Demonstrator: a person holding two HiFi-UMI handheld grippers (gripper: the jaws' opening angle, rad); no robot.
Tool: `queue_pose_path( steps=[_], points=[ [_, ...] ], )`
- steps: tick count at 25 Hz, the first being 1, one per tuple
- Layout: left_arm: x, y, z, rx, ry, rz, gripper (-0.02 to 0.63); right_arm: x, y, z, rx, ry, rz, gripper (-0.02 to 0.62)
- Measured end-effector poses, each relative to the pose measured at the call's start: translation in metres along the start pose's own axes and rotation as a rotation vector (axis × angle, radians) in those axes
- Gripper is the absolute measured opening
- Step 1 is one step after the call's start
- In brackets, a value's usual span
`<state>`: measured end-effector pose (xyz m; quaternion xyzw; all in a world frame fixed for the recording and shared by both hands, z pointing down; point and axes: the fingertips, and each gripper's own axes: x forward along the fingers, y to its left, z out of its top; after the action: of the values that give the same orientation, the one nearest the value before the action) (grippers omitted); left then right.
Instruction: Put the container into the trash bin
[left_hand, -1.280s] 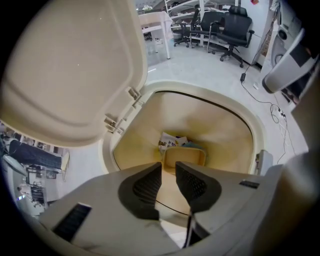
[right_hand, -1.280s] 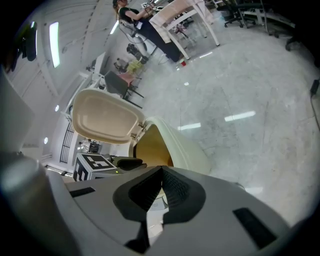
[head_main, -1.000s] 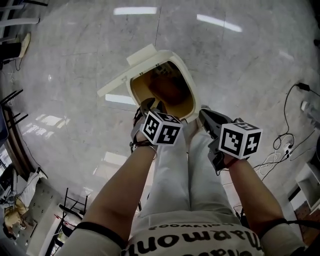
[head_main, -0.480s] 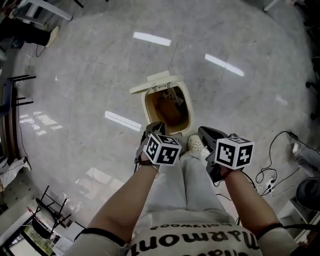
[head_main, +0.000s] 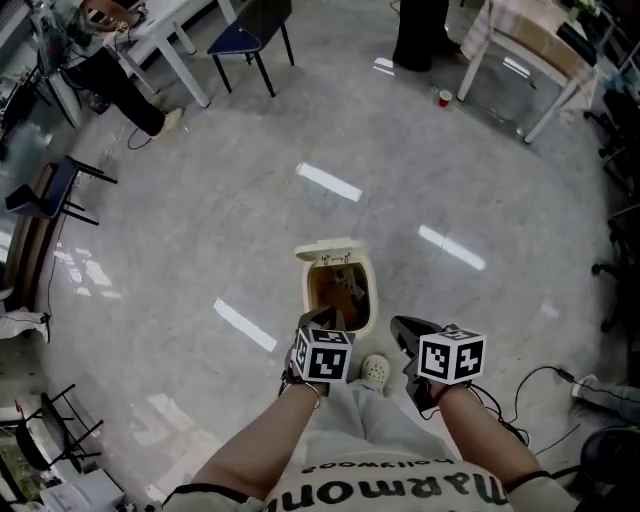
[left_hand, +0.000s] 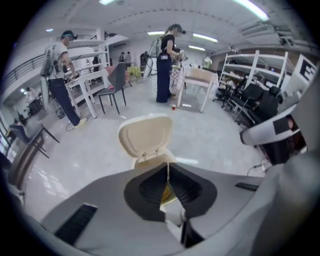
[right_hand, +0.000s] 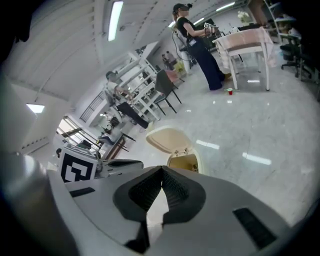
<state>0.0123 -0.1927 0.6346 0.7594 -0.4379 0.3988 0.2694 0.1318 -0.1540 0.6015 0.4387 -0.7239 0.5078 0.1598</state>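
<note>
Container (head_main: 337, 287) lies inside the open trash bin (head_main: 369, 295), at twelve o'clock from my two tools. The left gripper (left_hand: 167, 165) is closing its jaws on nothing, tips nearly meeting. The right gripper (right_hand: 161, 169) is clenched and empty.

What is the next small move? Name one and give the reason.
Probably lower the left gripper to the lid and tip it shut. The trash bin stands open with something dark inside, and both grippers are empty: the left's fingers are closing with nothing between them, and the right gripper has its tips together on nothing.
</note>
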Motion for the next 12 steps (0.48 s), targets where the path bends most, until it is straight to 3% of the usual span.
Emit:
queue_pose_path(
  steps=[3,7,10,12],
  points=[
    [-0.034,-0.01,0.032,-0.064,-0.148,-0.039,0.029,-0.022,0.011,0.015,-0.012,-0.056,0.027,0.003],
    [-0.087,-0.021,0.072,-0.128,-0.279,-0.122,0.028,-0.042,0.04,0.051,0.01,-0.153,0.113,0.003],
    [-0.126,-0.026,0.106,-0.114,-0.364,-0.164,0.026,-0.056,0.069,0.077,0.009,-0.186,0.155,0.002],
    [-0.148,-0.03,0.121,-0.076,-0.397,-0.172,0.026,-0.071,0.088,0.09,-0.046,-0.204,0.171,0.003]
  ],
)
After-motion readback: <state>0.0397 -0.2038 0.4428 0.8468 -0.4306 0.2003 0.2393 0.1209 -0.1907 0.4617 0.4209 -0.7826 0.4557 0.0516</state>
